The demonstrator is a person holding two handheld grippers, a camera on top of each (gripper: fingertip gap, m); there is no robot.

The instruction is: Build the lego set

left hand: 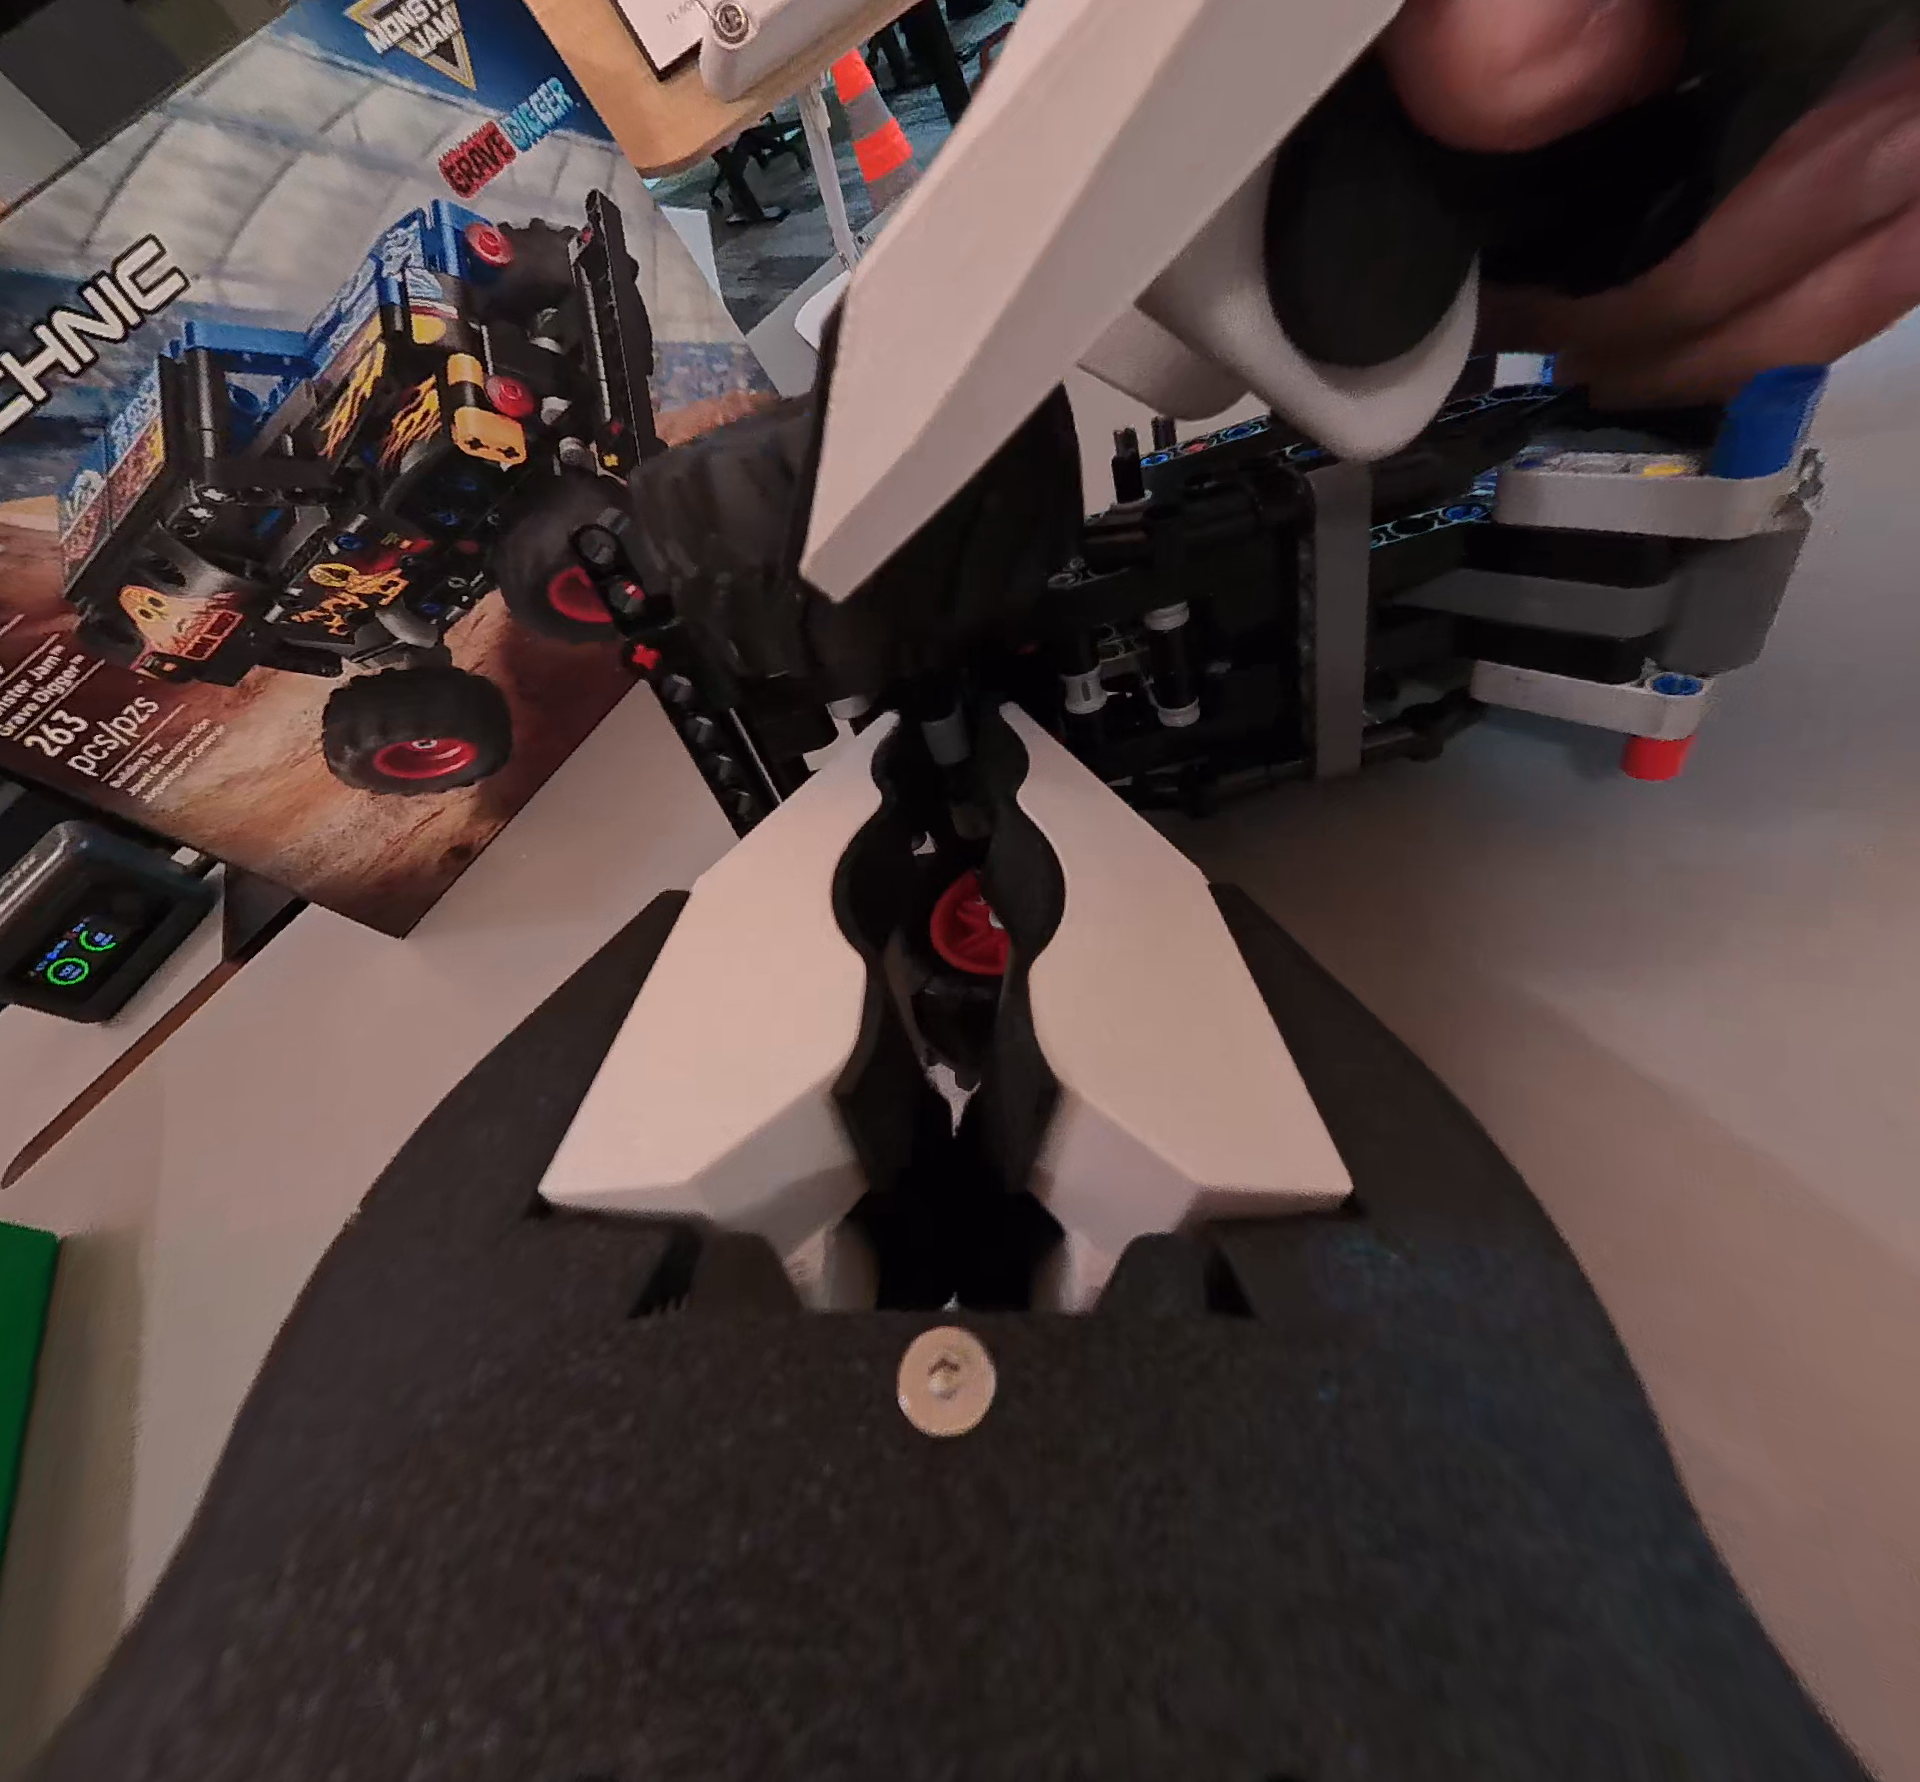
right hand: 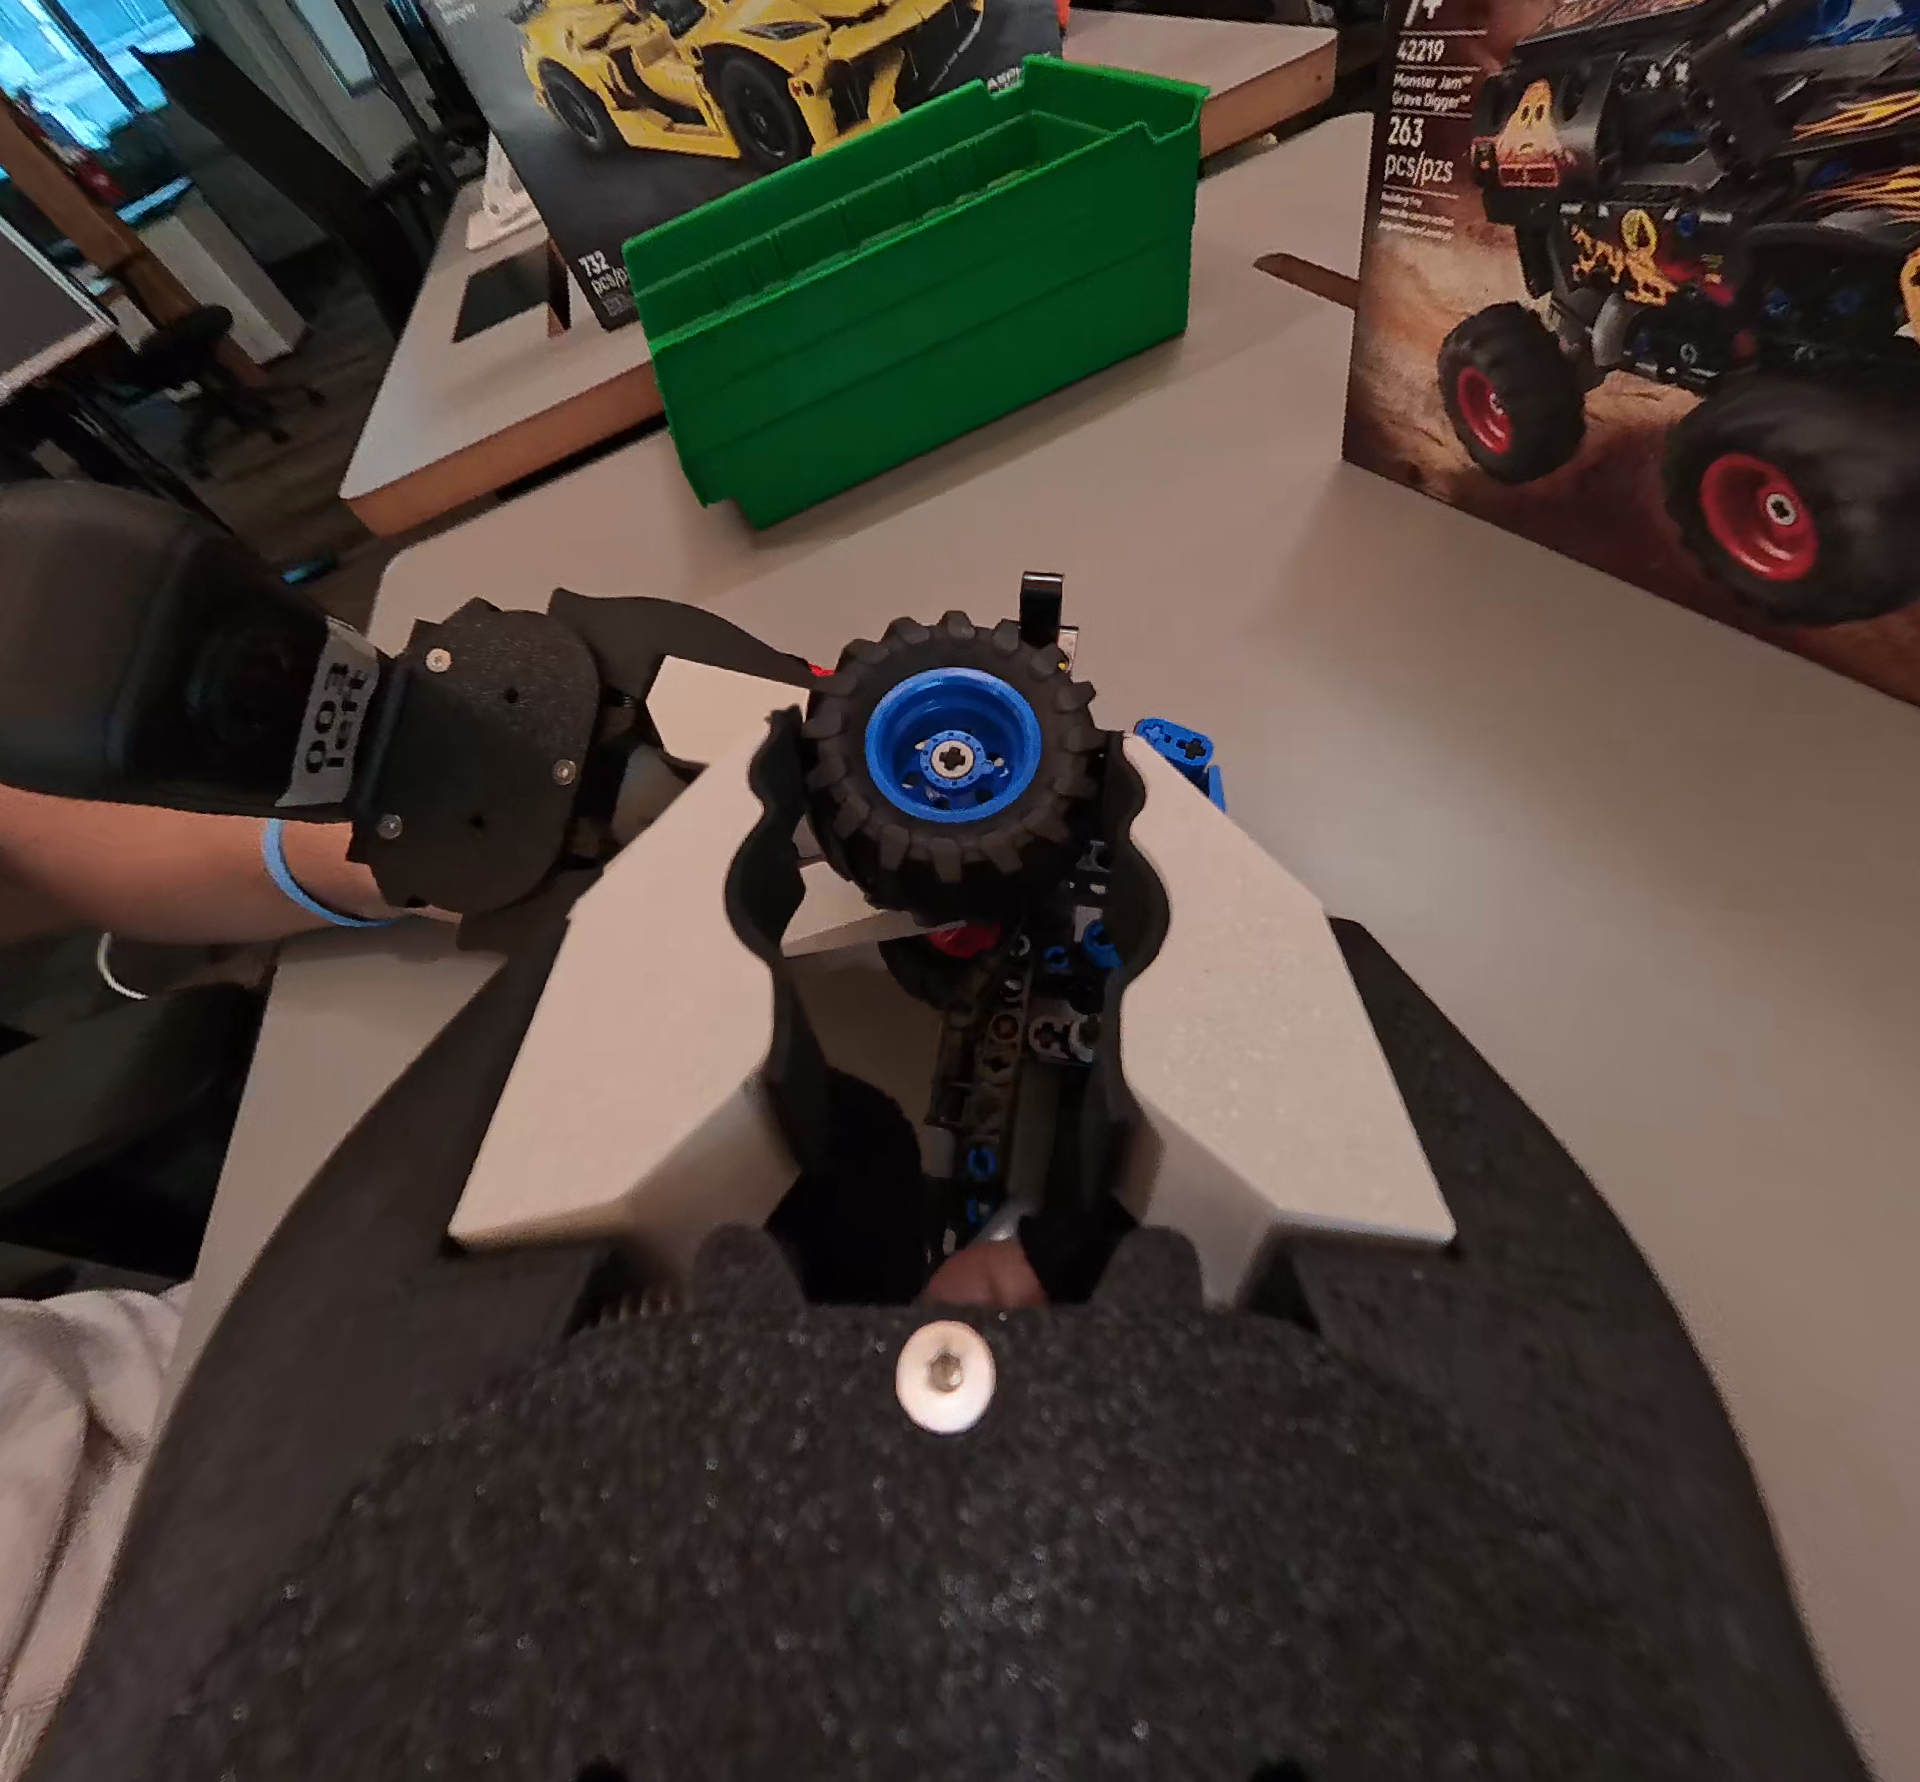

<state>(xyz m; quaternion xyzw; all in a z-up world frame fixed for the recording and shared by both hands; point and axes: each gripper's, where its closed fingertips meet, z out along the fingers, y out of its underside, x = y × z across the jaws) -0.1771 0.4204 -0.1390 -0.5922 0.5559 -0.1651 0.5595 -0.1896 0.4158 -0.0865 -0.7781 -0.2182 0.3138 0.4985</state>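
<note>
Right gripper (right hand: 951, 797) is clamped on the blue-hubbed wheel (right hand: 951, 761); beside it, left gripper (left hand: 951, 766) is closed on the chassis (left hand: 1195, 631).

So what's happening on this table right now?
A person works a pair of handheld tongs on a partly built toy truck chassis. The left tongs are shut on its dark frame beside a red-hubbed wheel. The right tongs grip around a blue-hubbed wheel. A green bin stands behind.

Each view is taken from just behind its own fingers, angled down at the table (right hand: 1455, 745) at close range. The toy truck chassis (left hand: 1299, 589) is shared by both views, seen from roughly perpendicular directions.
</note>
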